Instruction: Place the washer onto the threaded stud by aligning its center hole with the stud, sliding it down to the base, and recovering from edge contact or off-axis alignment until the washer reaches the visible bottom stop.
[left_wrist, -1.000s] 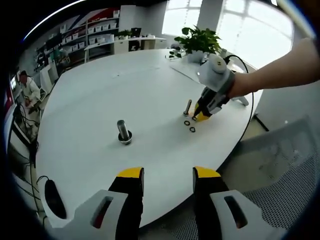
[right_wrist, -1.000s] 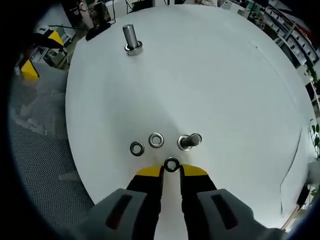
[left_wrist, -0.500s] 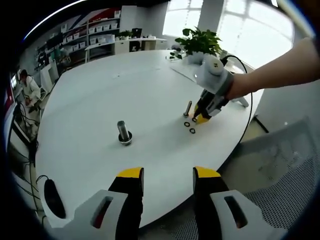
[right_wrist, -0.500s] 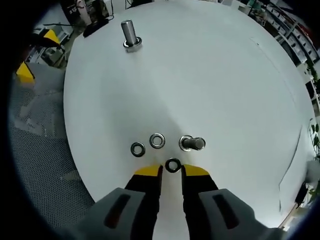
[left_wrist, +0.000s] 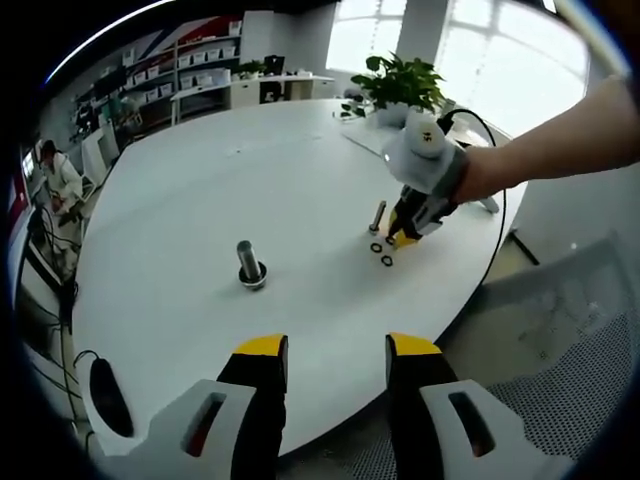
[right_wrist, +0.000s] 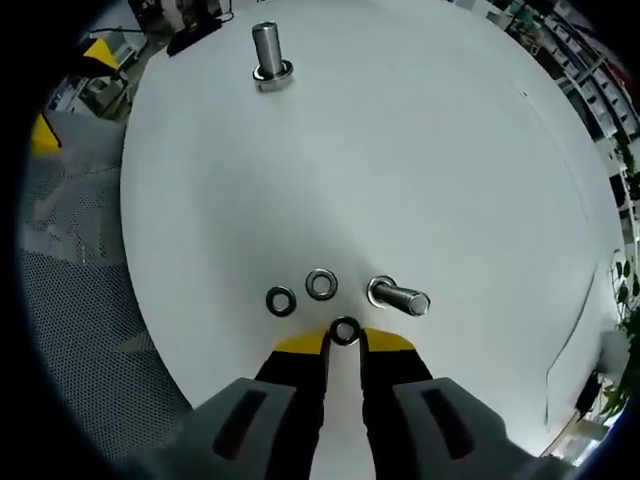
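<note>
Right gripper (right_wrist: 343, 342) is down over the white table (right_wrist: 430, 150), its yellow-tipped jaws narrowed to a slim gap with a washer (right_wrist: 344, 330) sitting right at the tips; whether the jaws actually pinch it, I cannot tell. Just ahead of the tips lie two more washers (right_wrist: 321, 284), and ahead to the right stands the near threaded stud (right_wrist: 399, 297). A second stud (right_wrist: 269, 56) stands far ahead. Left gripper (left_wrist: 336, 352) hangs at the table edge, jaws spread apart, nothing between them, well back from everything.
</note>
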